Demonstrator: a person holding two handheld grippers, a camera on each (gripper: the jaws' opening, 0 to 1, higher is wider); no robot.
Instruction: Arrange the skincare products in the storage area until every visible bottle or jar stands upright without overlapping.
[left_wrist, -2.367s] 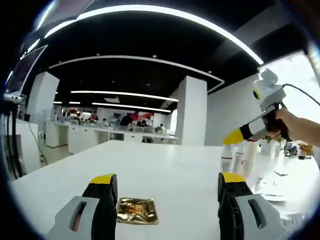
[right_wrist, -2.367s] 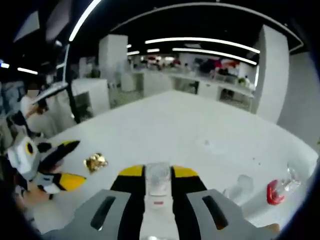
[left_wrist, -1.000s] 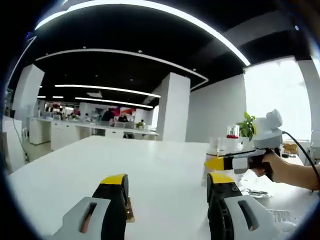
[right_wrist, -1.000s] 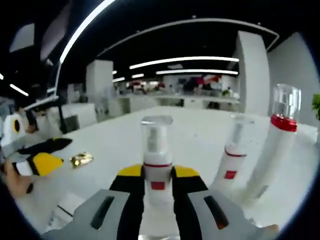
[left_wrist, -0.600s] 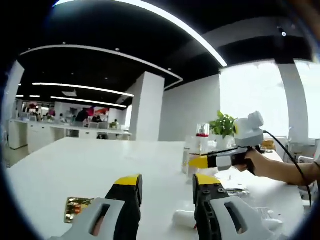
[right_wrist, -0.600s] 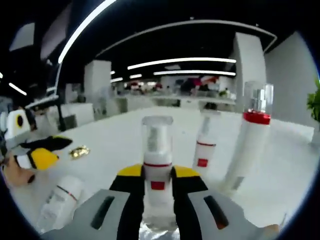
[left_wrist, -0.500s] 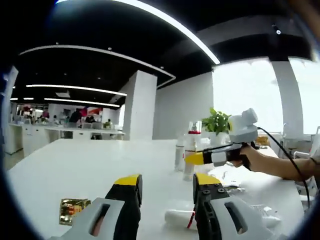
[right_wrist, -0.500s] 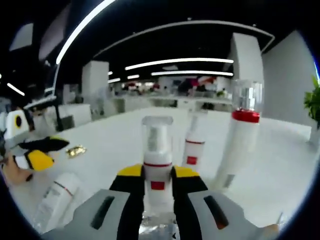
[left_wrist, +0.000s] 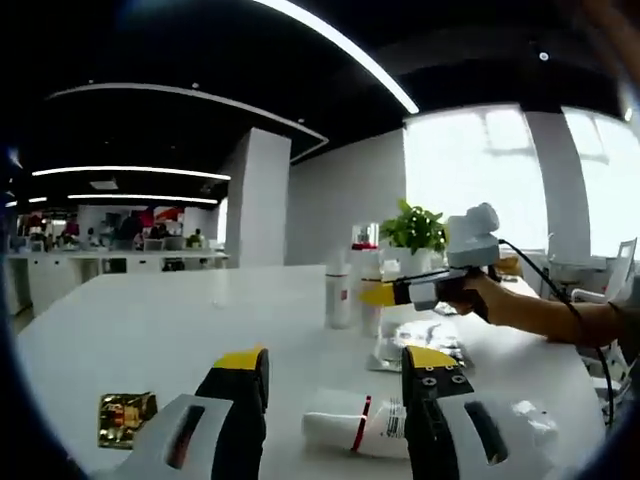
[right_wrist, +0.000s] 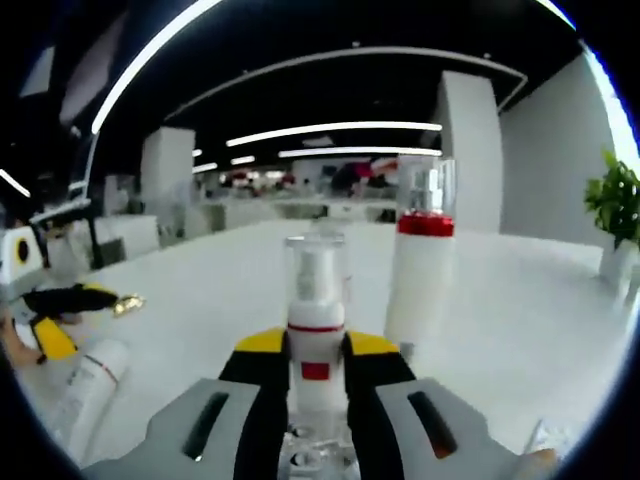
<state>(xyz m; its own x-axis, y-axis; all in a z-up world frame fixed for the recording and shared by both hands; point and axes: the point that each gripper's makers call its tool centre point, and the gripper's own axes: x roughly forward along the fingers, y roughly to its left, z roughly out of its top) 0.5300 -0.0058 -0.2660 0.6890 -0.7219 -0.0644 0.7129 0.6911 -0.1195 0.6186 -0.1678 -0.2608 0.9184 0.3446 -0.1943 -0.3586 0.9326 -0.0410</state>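
My right gripper (right_wrist: 315, 345) is shut on a small white pump bottle (right_wrist: 315, 300) with a clear cap and a red band, held upright. Just behind it to the right stands a tall white bottle (right_wrist: 420, 270) with a red collar. In the left gripper view the right gripper (left_wrist: 385, 295) reaches in from the right beside two standing bottles (left_wrist: 340, 295). A white tube (left_wrist: 365, 432) with a red band lies on its side on the table, just beyond my open left gripper (left_wrist: 335, 375), which holds nothing. That lying tube (right_wrist: 85, 385) sits at the lower left of the right gripper view.
A gold foil packet (left_wrist: 125, 415) lies on the white table (left_wrist: 150, 330) to the left. A clear plastic tray (left_wrist: 420, 345) sits under the right gripper. A potted plant (left_wrist: 415, 228) stands behind the bottles. A person's hand (left_wrist: 490, 300) holds the right gripper.
The right gripper has carried the pump bottle up beside the tall red-collared bottle. The left view has swung right, bringing the lying tube and the standing bottles closer.
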